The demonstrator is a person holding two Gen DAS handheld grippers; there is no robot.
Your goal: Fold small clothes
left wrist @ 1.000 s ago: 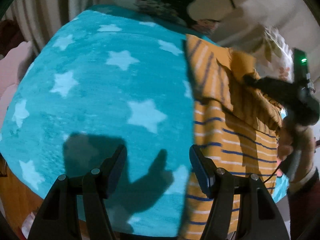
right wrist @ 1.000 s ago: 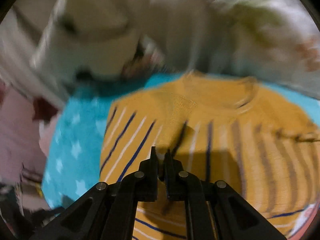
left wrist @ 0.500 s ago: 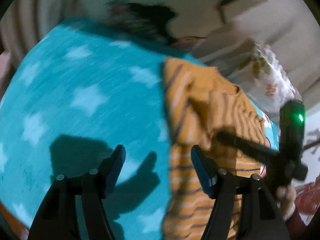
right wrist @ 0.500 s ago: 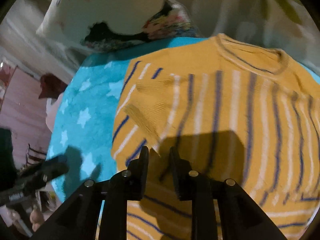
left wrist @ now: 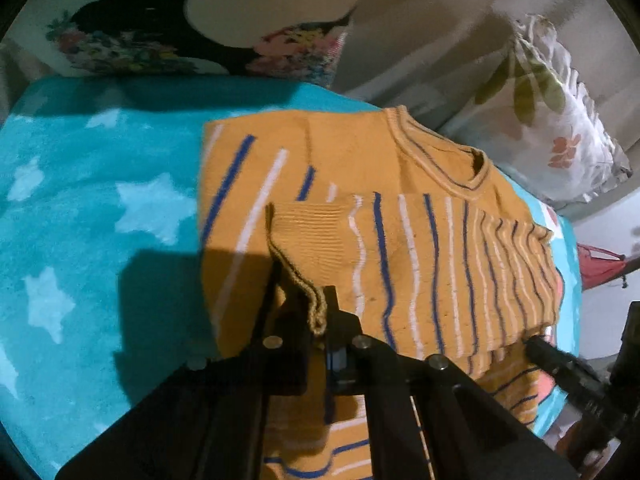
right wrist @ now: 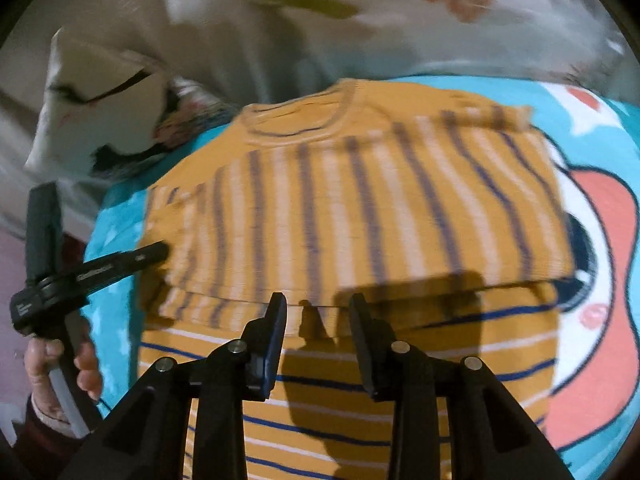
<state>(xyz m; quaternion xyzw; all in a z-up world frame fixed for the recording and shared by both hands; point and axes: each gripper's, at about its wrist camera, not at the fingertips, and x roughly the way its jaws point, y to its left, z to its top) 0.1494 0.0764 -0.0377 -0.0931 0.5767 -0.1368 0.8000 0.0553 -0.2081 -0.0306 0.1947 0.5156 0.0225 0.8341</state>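
- Mustard-yellow knitted sweater with blue and white stripes (left wrist: 400, 248) lies spread on a turquoise fleece blanket with pale stars (left wrist: 100, 208), its round ribbed neckline toward the blanket's far edge, where the pillows are.
- One sleeve is folded across the chest, so its stripes run crosswise to those of the body below it; in the right wrist view the sleeve's lower edge forms a straight line across the sweater (right wrist: 360, 216).
- The ribbed cuff of that sleeve (left wrist: 308, 248) sits at the tip of the left gripper (left wrist: 304, 296), whose jaws are clenched on the cuff's rolled edge.
- In the right wrist view the left gripper (right wrist: 160, 250) touches the sweater's left-hand edge, and a hand (right wrist: 60, 364) grasps its handle.
- The right gripper (right wrist: 318, 320) hovers over the sweater's lower body, near the folded sleeve's edge; its jaws are opening, with nothing pinched between them, only its shadow on the knit beneath.
- To the right the blanket (right wrist: 600, 240) shows a large coral and white cartoon print.
- Beyond the blanket's far edge lie a cream pillow with a dark floral print (left wrist: 200, 32) and a white pillow with leaf and flower print (left wrist: 560, 120).
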